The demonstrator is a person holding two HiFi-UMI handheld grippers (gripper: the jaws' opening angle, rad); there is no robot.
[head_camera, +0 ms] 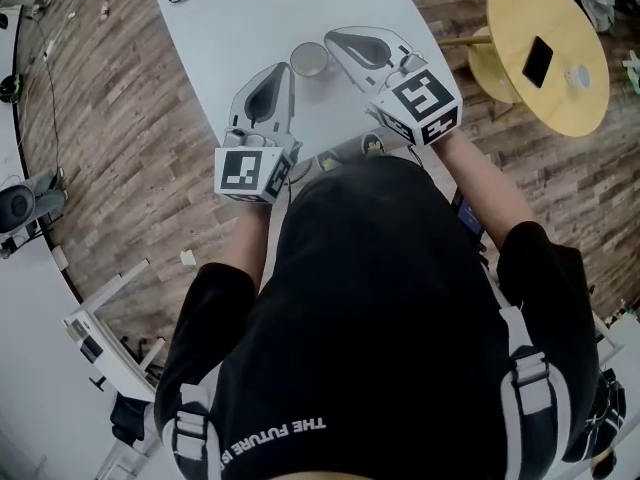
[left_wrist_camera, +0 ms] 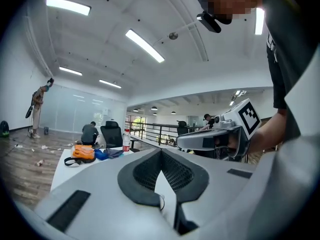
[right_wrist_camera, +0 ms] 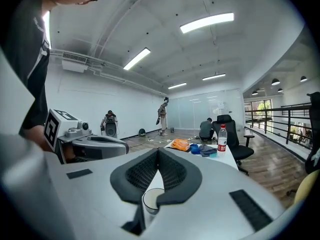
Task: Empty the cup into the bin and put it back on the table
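Note:
A small cup [head_camera: 309,59] with a pale inside stands upright on the white table [head_camera: 230,28], between my two grippers. My left gripper [head_camera: 284,69] lies just left of the cup, jaws shut with nothing between them. My right gripper [head_camera: 333,37] lies just right of the cup, also shut and empty. In the right gripper view the cup [right_wrist_camera: 151,200] shows below the closed jaws [right_wrist_camera: 158,152], apart from them, with the left gripper [right_wrist_camera: 90,144] at the left. In the left gripper view the jaws [left_wrist_camera: 161,152] meet with only bare table beyond, and the right gripper [left_wrist_camera: 215,139] is at the right.
A round wooden side table [head_camera: 560,98] with a dark phone [head_camera: 538,61] stands to the right. An orange bag [right_wrist_camera: 180,144], a blue cloth [right_wrist_camera: 205,150] and a water bottle [right_wrist_camera: 222,138] lie at the table's far end beside an office chair [right_wrist_camera: 235,134]. People stand and sit far off.

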